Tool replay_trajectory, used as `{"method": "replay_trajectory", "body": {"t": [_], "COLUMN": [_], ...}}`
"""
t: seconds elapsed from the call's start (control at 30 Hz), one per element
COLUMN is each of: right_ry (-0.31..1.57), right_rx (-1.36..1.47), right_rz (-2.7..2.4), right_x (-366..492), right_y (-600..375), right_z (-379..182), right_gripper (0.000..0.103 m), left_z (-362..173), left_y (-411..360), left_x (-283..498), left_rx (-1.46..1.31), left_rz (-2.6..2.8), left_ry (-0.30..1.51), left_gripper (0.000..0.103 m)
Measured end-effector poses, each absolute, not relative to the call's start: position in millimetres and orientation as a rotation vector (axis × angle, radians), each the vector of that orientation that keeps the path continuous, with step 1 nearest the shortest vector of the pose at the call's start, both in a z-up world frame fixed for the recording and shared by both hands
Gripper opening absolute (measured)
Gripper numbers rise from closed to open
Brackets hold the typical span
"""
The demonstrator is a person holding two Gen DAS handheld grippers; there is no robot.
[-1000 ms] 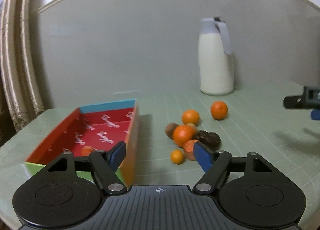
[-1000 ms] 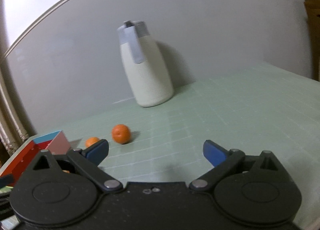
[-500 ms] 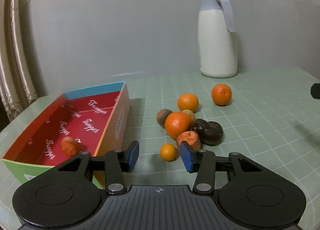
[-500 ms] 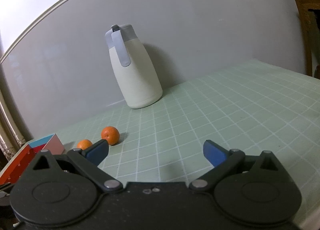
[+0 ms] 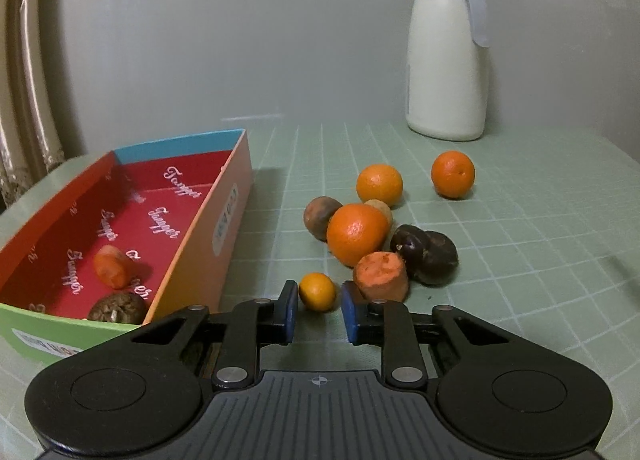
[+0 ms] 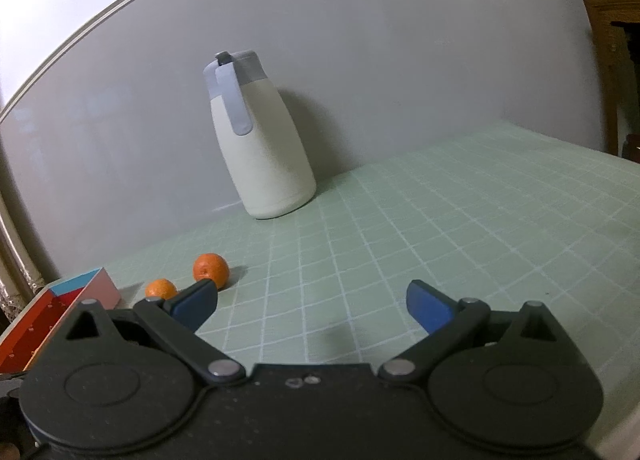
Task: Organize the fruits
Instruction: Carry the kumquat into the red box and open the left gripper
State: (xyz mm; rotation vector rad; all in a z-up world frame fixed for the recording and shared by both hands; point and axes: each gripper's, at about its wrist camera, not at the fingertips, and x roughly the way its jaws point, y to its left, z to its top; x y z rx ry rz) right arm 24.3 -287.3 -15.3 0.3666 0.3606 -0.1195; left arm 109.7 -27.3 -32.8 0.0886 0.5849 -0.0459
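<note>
A pile of fruit lies on the green grid table: a small orange [image 5: 317, 292], a cut carrot piece [image 5: 382, 275], a big orange [image 5: 357, 234], two more oranges [image 5: 379, 185] [image 5: 453, 174], dark chestnut-like fruits [image 5: 426, 254] and a brown fruit [image 5: 320, 217]. The coloured box [image 5: 230, 196] at left holds a carrot piece [image 5: 112, 271] and a brown fruit [image 5: 118, 308]. My left gripper [image 5: 319, 310] is partly closed, its jaws either side of the small orange, just short of it. My right gripper [image 6: 312, 302] is open and empty above bare table; two oranges [image 6: 211, 269] [image 6: 161, 289] show to its left.
A white jug with a grey lid [image 5: 446, 56] stands at the back by the wall, also in the right wrist view [image 6: 262, 140]. The box corner [image 6: 94, 286] shows at the left. A wooden cabinet [image 6: 612, 60] stands beyond the table's right edge.
My left gripper has moved forward and down toward the fruit pile and narrowed its jaws around the small orange. My right gripper has drifted and turned a little, staying open.
</note>
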Motion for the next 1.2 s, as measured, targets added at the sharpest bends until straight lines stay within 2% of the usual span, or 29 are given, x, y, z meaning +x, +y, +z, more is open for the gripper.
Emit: {"method": "replay_trajectory", "body": {"t": [0.33,0.6,0.77,1.2], "right_ry": [0.364,0.368,0.371,0.399], "right_rx": [0.380,0.374,0.363,0.318], "right_rz": [-0.135,-0.116,-0.090,-0.013], "right_x": [21.1,23.1,28.1,41.1], "right_y": [-295.4,-290.0,-277.0,-237.8], "right_z": [-18.1,-16.7,-15.5,-15.2], "right_gripper": [0.101,0.101,0.101,0.101], "left_z": [-34.3,-13.7,-2.4,-4.1], "left_y": [-29.8,-29.5,-7.2,81.8], "left_x": [104.4,75.6,70.2,87.0], "left_rx": [0.091,0.155,0.131,0.009], "left_rz": [-0.044,-0.015,0.073,0.334], "left_ry": [0.551,0.353,0.301,0.406], "left_gripper": [0.020,0.020,0.020,0.020]}}
